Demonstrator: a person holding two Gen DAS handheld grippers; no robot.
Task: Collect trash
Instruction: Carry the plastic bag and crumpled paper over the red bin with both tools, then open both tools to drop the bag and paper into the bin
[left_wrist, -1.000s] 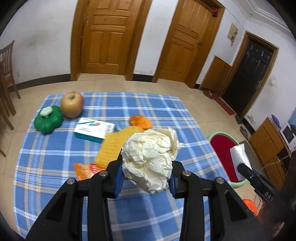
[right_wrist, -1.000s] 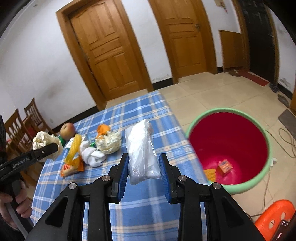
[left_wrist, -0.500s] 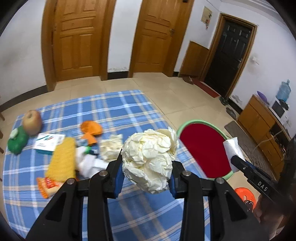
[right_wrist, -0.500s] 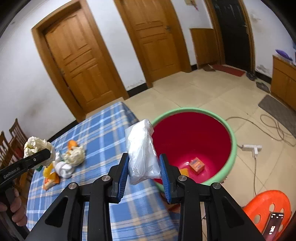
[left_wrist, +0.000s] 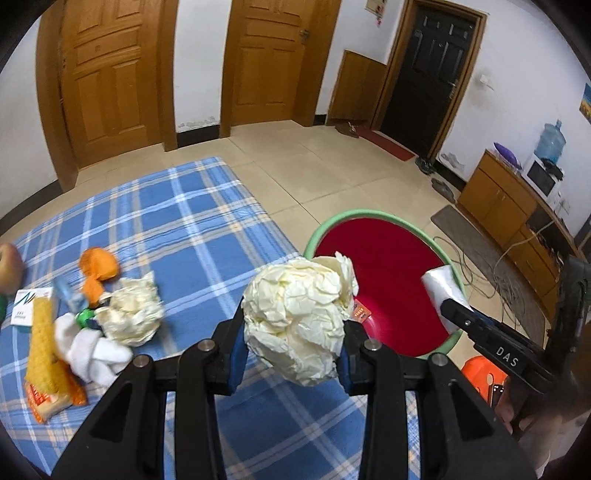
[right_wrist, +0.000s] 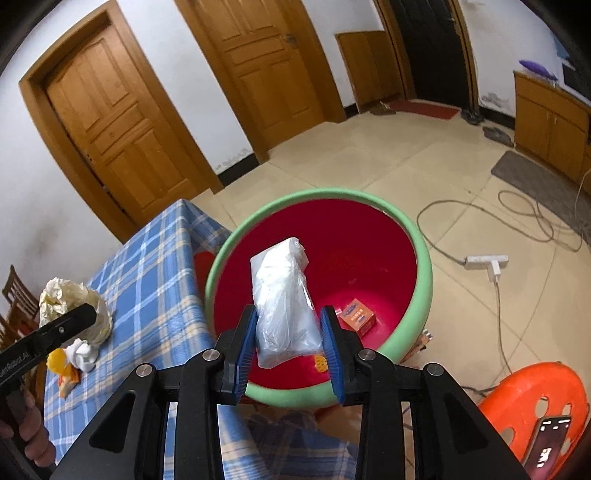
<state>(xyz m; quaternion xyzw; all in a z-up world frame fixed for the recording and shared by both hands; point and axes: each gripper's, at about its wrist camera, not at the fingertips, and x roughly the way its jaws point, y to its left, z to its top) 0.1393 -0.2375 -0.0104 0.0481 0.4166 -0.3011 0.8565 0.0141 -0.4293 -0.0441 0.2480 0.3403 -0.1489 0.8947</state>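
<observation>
Holding plastic bag in right tongs over red bin.

Crumpled matt paper ball; glossy plastic bag; woven checked tablecloth.

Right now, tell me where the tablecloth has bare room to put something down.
The tablecloth is bare along its far side, beyond the orange peel, and on the strip between the loose paper ball and the edge by the bin. The left part is crowded: sock, yellow sponge, small box.
</observation>
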